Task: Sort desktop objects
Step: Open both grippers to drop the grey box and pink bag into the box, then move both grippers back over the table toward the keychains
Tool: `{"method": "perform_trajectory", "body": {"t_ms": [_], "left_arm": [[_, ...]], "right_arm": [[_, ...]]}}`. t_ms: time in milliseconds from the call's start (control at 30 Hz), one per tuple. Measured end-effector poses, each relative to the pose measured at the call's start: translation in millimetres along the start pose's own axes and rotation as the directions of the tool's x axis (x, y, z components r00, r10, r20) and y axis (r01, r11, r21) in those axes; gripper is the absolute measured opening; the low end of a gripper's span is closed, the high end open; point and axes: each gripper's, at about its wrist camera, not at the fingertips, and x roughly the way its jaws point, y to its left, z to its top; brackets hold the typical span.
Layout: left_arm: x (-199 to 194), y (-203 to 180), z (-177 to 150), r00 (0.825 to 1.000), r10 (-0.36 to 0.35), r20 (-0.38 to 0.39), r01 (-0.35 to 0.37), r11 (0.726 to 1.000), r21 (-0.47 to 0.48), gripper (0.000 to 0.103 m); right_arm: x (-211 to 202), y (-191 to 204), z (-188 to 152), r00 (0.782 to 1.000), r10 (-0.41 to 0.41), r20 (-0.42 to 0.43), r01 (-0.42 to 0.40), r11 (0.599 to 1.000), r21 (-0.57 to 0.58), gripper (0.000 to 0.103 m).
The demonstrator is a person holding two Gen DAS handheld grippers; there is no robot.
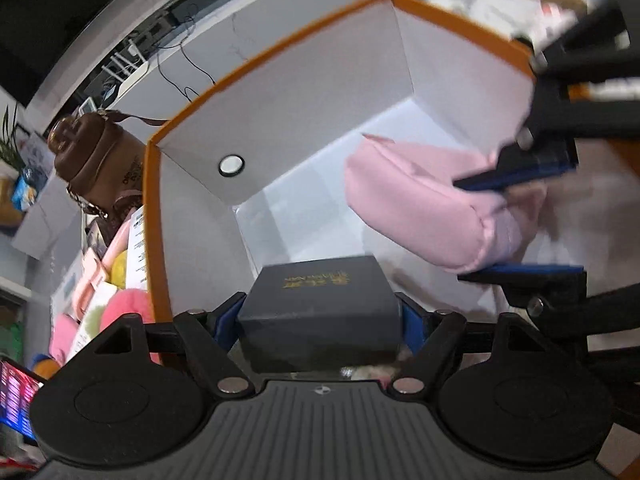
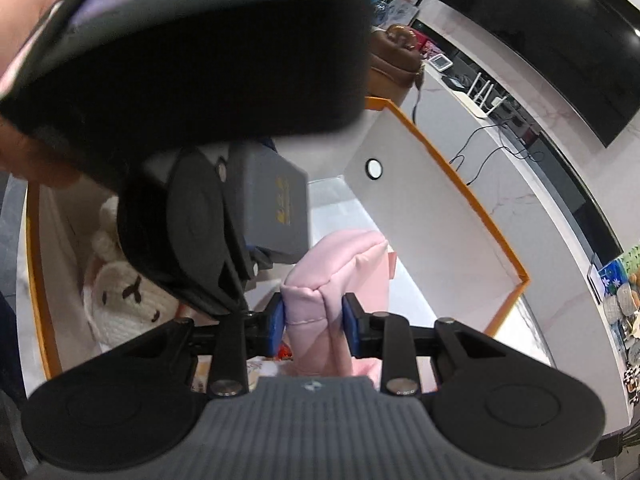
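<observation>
My left gripper (image 1: 320, 320) is shut on a dark grey gift box with gold lettering (image 1: 320, 300), held over the white inside of an orange-rimmed storage box (image 1: 280, 112). My right gripper (image 2: 314, 322) is shut on a pink padded pouch (image 2: 336, 276), also over the storage box (image 2: 440, 216). In the left wrist view the pouch (image 1: 416, 200) hangs between the right gripper's blue pads (image 1: 528, 270) at the right. In the right wrist view the left gripper and its grey box (image 2: 272, 208) are close at the upper left.
A brown leather bag (image 1: 92, 160) stands left of the storage box. Pink and yellow plush items and papers (image 1: 116, 280) lie at the lower left. A white knitted bunny toy (image 2: 120, 292) lies in the box's left part. Cables and a dark screen (image 2: 560, 40) are behind.
</observation>
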Motion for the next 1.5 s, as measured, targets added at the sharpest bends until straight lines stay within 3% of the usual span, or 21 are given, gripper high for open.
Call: {"method": "perform_trajectory", "body": {"t_ms": [267, 333, 400, 633, 733, 900, 1067, 1200, 1500], "left_arm": [[3, -7, -4, 0.999, 0.033, -0.029, -0.031, 0.997, 0.071, 0.093], [1, -7, -6, 0.999, 0.042, -0.024, -0.04, 0.996, 0.084, 0.094], [-1, -6, -7, 0.999, 0.041, -0.022, -0.039, 0.996, 0.085, 0.094], [-11, 10, -5, 0.999, -0.039, -0.005, 0.039, 0.999, 0.023, 0.094], [-20, 22, -3, 0.996, -0.082, 0.029, 0.083, 0.996, -0.045, 0.094], [-30, 49, 0, 0.983, -0.157, 0.093, 0.172, 0.966, -0.192, 0.094], [-37, 60, 4, 0.981, -0.143, 0.133, 0.175, 0.944, -0.28, 0.094], [-48, 57, 10, 0.977, -0.117, 0.177, 0.168, 0.938, -0.305, 0.094], [-66, 29, 34, 0.946, -0.19, 0.261, 0.264, 0.922, -0.283, 0.094]], "right_arm": [[7, 1, 1, 0.999, 0.001, -0.033, -0.001, 1.0, 0.012, 0.05], [1, -3, 2, 1.0, 0.013, -0.014, -0.013, 0.999, 0.03, 0.063], [-5, -7, 3, 1.0, 0.027, 0.01, -0.028, 0.998, 0.048, 0.069], [-39, -33, 8, 0.991, 0.063, 0.12, -0.083, 0.983, 0.164, 0.071], [-52, -43, 7, 0.985, 0.064, 0.163, -0.096, 0.975, 0.201, 0.072], [-61, -50, -4, 0.977, 0.061, 0.204, -0.112, 0.961, 0.251, 0.072], [-69, -65, -14, 0.972, 0.028, 0.231, -0.102, 0.943, 0.316, 0.072], [-82, -78, -25, 0.971, -0.016, 0.238, -0.078, 0.922, 0.38, 0.072], [-107, -97, -57, 0.973, -0.089, 0.213, -0.023, 0.88, 0.475, 0.072]]}}
